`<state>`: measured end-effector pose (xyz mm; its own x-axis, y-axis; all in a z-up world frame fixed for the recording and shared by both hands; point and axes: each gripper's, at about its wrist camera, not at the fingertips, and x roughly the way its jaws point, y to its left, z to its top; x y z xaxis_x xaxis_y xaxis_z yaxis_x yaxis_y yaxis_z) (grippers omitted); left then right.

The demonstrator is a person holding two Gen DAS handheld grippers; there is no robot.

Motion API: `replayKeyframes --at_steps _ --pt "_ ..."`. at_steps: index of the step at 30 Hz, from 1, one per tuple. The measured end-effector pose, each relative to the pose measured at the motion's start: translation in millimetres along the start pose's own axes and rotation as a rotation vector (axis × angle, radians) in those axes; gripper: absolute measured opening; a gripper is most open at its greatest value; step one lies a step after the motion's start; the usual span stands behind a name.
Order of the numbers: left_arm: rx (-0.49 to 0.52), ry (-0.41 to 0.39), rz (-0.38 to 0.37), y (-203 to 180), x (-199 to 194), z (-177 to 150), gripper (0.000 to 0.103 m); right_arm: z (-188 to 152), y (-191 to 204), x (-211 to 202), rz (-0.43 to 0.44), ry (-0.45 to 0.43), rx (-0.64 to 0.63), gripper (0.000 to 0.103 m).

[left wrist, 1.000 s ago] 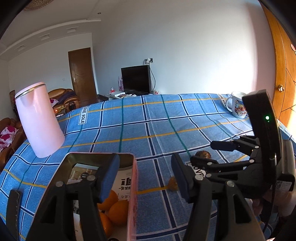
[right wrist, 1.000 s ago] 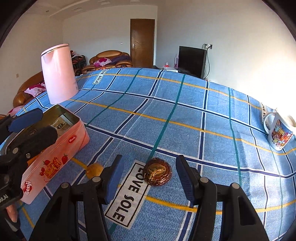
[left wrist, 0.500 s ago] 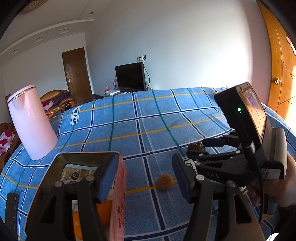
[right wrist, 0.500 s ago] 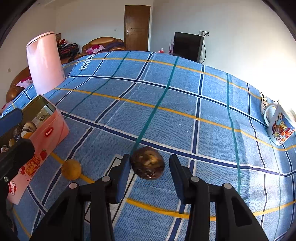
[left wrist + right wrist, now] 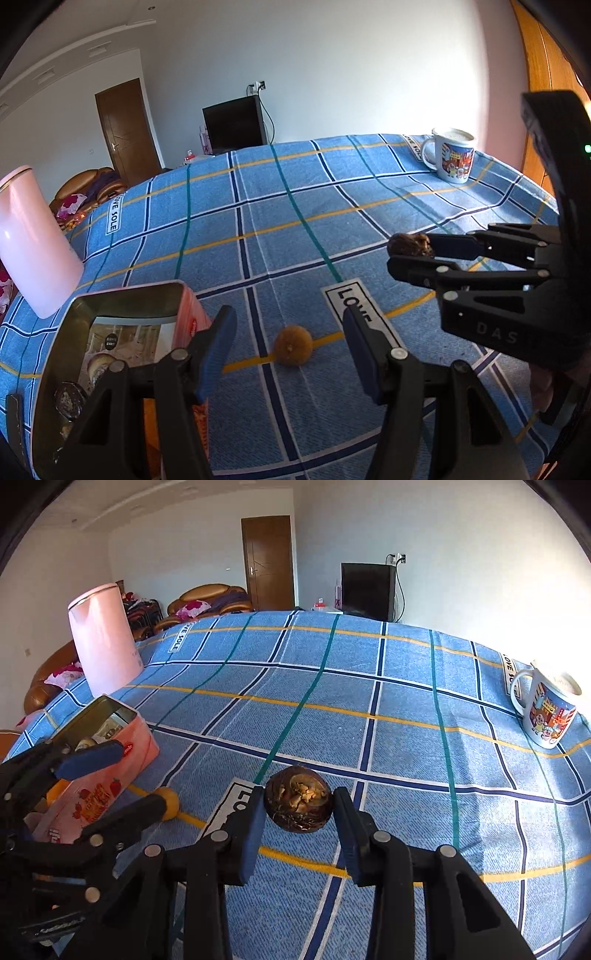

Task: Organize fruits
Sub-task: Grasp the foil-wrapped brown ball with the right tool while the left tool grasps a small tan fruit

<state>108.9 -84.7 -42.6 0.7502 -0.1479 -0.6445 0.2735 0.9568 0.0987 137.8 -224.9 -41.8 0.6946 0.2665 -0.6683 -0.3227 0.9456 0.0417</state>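
A dark brown round fruit (image 5: 297, 799) sits between the pads of my right gripper (image 5: 299, 806), which is shut on it just over the blue checked cloth. The left wrist view shows that fruit (image 5: 410, 243) at the right gripper's tips (image 5: 397, 254). A small orange-brown fruit (image 5: 293, 345) lies on the cloth, just ahead of my open left gripper (image 5: 287, 321) and in line with the gap between its fingers. It is untouched. At the left stands an open pink tin (image 5: 122, 295) with orange fruits and wrapped snacks inside. The right wrist view shows the tin (image 5: 125, 753) and small fruit (image 5: 168, 799) too.
A tall pink kettle (image 5: 33, 240) stands at the table's far left, behind the tin. A printed white mug (image 5: 452, 155) sits at the far right corner. Blue checked cloth (image 5: 295, 221) covers the whole table. A TV, door and sofas lie beyond.
My right gripper has moved up to the brown fruit and shut on it. My left gripper has shifted right, off the tin, and now faces the small orange-brown fruit.
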Motion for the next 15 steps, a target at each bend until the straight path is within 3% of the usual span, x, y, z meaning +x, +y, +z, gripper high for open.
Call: replayKeyframes --at_steps 4,6,10,13,15 --pt "0.019 0.063 -0.023 -5 12 0 0.061 -2 3 -8 0.012 -0.035 -0.004 0.039" --pt "0.017 0.095 -0.027 -6 18 -1 0.052 -2 4 -9 0.011 -0.043 -0.01 0.039" --pt "-0.01 0.163 -0.029 -2 31 -2 0.048 -2 7 -10 0.019 -0.048 -0.024 0.039" --pt "-0.022 0.181 -0.036 -1 35 -3 0.041 -2 6 -9 0.026 -0.047 -0.022 0.039" --pt "-0.014 0.18 -0.048 -4 35 -3 0.027 -2 5 -9 0.041 -0.049 -0.019 0.039"
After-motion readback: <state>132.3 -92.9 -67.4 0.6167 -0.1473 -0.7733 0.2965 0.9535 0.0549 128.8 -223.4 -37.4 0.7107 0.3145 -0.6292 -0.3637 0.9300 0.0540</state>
